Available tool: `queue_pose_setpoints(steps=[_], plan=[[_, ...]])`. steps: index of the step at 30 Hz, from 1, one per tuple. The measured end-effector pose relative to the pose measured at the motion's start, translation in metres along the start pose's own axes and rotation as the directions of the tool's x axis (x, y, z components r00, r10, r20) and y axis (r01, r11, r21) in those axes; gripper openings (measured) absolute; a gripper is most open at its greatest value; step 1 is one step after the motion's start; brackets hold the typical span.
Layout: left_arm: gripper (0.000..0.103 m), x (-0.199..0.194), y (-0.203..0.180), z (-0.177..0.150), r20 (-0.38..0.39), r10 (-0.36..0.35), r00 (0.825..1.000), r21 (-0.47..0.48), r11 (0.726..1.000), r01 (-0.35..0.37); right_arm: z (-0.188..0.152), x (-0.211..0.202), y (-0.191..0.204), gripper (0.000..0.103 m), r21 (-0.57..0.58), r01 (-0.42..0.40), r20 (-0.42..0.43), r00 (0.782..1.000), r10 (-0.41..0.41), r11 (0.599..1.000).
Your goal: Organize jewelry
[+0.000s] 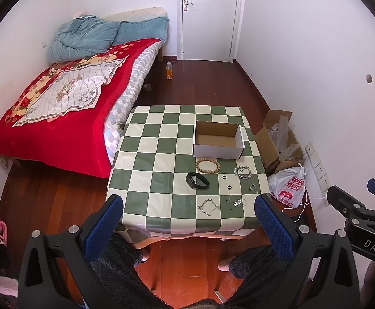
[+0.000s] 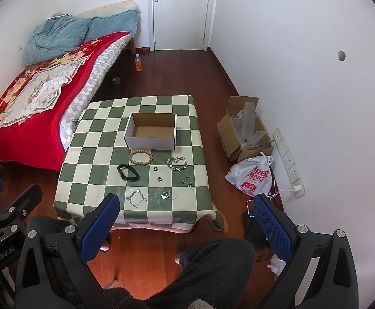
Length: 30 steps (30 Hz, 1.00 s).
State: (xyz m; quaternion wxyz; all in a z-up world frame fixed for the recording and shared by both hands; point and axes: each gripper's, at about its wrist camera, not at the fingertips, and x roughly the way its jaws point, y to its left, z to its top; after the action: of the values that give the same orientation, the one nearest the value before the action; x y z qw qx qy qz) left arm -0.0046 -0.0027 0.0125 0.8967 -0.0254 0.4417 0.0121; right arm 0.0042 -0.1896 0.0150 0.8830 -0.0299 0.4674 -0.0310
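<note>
An open white cardboard box (image 1: 218, 139) (image 2: 151, 133) stands empty on a green-and-cream checked table (image 1: 161, 154) (image 2: 97, 154). In front of it lie a wooden bead bracelet (image 1: 208, 165) (image 2: 141, 157), a black wristband (image 1: 197, 180) (image 2: 127, 172), a silver chain bracelet (image 1: 243, 172) (image 2: 177, 164), two small black rings (image 1: 229, 187) (image 2: 159, 179), a thin silver chain (image 1: 208, 206) (image 2: 136, 198), and small silver pieces (image 1: 237, 202) (image 2: 165, 195). My left gripper (image 1: 188, 221) and right gripper (image 2: 186, 219) are both open and empty, held above the table's near edge.
A bed with a red blanket (image 1: 58, 108) is left of the table. An open brown carton (image 2: 244, 131) and a white plastic bag (image 2: 252, 177) sit on the wooden floor at the right wall. A bottle (image 1: 169, 70) stands near the door. The person's legs are below.
</note>
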Motion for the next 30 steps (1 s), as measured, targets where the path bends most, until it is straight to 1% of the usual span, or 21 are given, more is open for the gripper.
queue_pose_setpoints(steps=[12, 14, 17, 18, 20, 22, 25, 26, 30], plan=[[0.103, -0.002, -0.002, 0.0, 0.011, 0.001, 1.0, 0.004, 1.0, -0.001, 0.002, 0.001, -0.001, 0.103, 0.009, -0.008, -0.001, 1.0, 0.008, 1.0], [0.103, 0.003, -0.002, 0.002, 0.022, 0.025, 0.999, 0.008, 1.0, -0.025, 0.003, 0.007, -0.005, 0.103, 0.026, -0.023, -0.004, 1.0, 0.023, 0.999], [0.103, 0.021, 0.0, 0.009, 0.036, 0.068, 0.997, 0.004, 0.998, -0.069, 0.005, 0.02, -0.013, 0.103, 0.066, -0.052, -0.005, 0.999, 0.053, 0.996], [0.103, 0.028, 0.001, 0.011, 0.034, 0.084, 0.996, 0.005, 0.996, -0.085, 0.006, 0.028, -0.016, 0.103, 0.081, -0.058, -0.003, 0.998, 0.058, 0.995], [0.103, 0.046, 0.003, 0.015, 0.032, 0.115, 0.993, 0.005, 0.993, -0.115, 0.006, 0.046, -0.02, 0.103, 0.097, -0.037, -0.013, 0.999, 0.038, 0.995], [0.103, 0.068, 0.005, 0.018, 0.012, 0.148, 0.989, 0.011, 0.989, -0.148, 0.007, 0.068, -0.024, 0.103, 0.112, -0.016, -0.027, 0.999, 0.019, 0.994], [0.103, 0.109, 0.007, 0.021, -0.04, 0.184, 0.982, 0.027, 0.983, -0.183, 0.009, 0.112, -0.031, 0.103, 0.126, 0.012, -0.072, 0.997, -0.003, 0.992], [0.103, 0.118, 0.012, 0.019, -0.054, 0.185, 0.981, 0.032, 0.983, -0.183, 0.009, 0.127, -0.033, 0.103, 0.132, 0.013, -0.089, 0.996, -0.001, 0.991], [0.103, 0.175, 0.01, 0.013, -0.145, 0.206, 0.968, 0.067, 0.978, -0.198, 0.007, 0.191, -0.037, 0.103, 0.149, 0.017, -0.166, 0.986, 0.009, 0.989]])
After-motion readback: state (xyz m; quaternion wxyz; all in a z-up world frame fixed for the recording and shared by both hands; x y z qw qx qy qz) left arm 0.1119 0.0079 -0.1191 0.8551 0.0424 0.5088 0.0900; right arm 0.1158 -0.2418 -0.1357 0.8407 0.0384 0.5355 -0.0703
